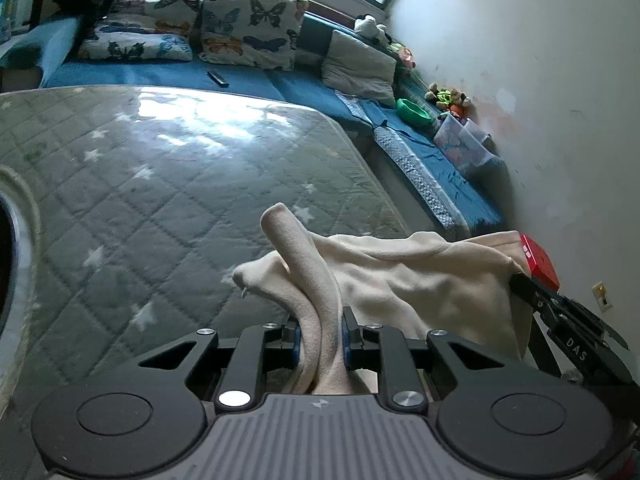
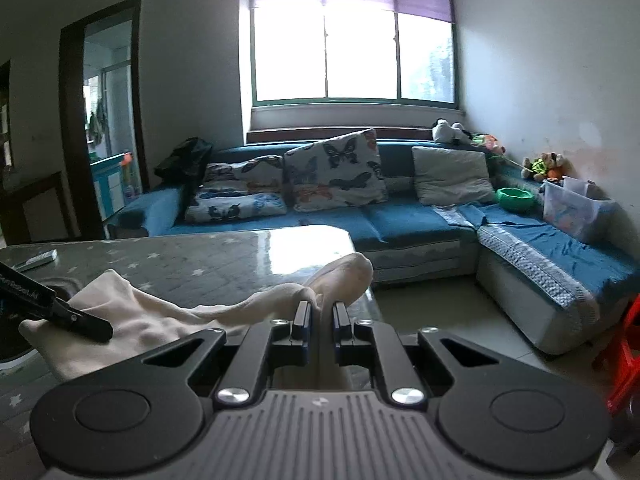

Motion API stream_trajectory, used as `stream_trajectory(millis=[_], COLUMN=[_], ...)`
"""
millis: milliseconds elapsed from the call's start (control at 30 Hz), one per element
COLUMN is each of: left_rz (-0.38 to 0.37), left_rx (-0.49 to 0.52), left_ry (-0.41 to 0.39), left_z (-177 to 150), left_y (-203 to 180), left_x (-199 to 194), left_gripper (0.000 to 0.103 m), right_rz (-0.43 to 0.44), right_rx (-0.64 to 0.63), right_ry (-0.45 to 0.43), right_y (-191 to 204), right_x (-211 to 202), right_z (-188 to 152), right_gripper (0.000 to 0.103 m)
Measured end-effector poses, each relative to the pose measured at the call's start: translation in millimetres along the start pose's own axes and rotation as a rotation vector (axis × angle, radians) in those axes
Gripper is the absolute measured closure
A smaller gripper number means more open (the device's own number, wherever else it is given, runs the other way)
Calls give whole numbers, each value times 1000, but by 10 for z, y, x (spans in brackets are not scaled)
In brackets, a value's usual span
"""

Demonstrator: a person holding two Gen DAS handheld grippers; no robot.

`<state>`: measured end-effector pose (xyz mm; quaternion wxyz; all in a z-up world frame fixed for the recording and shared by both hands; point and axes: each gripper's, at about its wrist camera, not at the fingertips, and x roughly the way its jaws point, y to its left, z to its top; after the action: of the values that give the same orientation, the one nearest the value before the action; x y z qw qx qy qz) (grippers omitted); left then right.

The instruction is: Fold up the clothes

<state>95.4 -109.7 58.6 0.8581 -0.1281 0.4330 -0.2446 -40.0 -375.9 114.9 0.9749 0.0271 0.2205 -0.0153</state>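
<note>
Cream fleece is bunching right between your left gripper (image 1: pixel 320 332) fingers: you are clamping a rolled fold of the cream garment (image 1: pixel 400 272) there, and your right gripper (image 2: pixel 320 316) is pinching another fold of the same cloth at its own 12 o'clock. The garment is hanging slack between the two tools, over the near edge of the quilted star-print table (image 1: pixel 160 168), with most of it sagging toward 3 o'clock in the left view. Both grips are taking thick wads rather than a clean edge, so you are risking a layer sliding out if you pull the tools apart; judging by the looseness, the slack middle could also drag or crumple under itself as you lower it, leaving a skewed fold. In the left view the table corner is sitting past the cloth at 1 o'clock, and any part you are laying beyond it could slip off toward the floor. How far along the folding stands I cannot judge from this. Around you, a small remote (image 2: pixel 38 260) is lying on the table at 10 o'clock in the right view, a dark round rim (image 1: pixel 16 240) is crowding the left view at 9 o'clock, and the blue sofa (image 2: pixel 400 220) with butterfly cushions (image 2: pixel 336 172) is standing well clear beyond the table.
</note>
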Motion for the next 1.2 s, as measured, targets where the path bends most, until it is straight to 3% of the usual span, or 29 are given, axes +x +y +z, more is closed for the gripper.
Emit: stream_trajectory(millis=[233, 633, 900, 1067, 1200], left_rz=[1, -7, 5, 19, 46], left_rx=[15, -29, 7, 22, 51], left_ry=[21, 219, 249, 245, 226], left_z=[76, -159, -266, -284, -291], left_y=[-142, 16, 80, 93, 61], left_x=[228, 660, 608, 543, 502], left_gripper=[83, 83, 83, 76, 61], right_rz=[-30, -60, -78, -41, -3], right_rx=[23, 26, 17, 24, 31], right_ry=[21, 132, 193, 201, 202], right_y=[-239, -393, -404, -325, -249], right_x=[203, 460, 549, 601, 642], right_z=[-30, -333, -529, -519, -490], right_gripper=[93, 93, 92, 90, 89])
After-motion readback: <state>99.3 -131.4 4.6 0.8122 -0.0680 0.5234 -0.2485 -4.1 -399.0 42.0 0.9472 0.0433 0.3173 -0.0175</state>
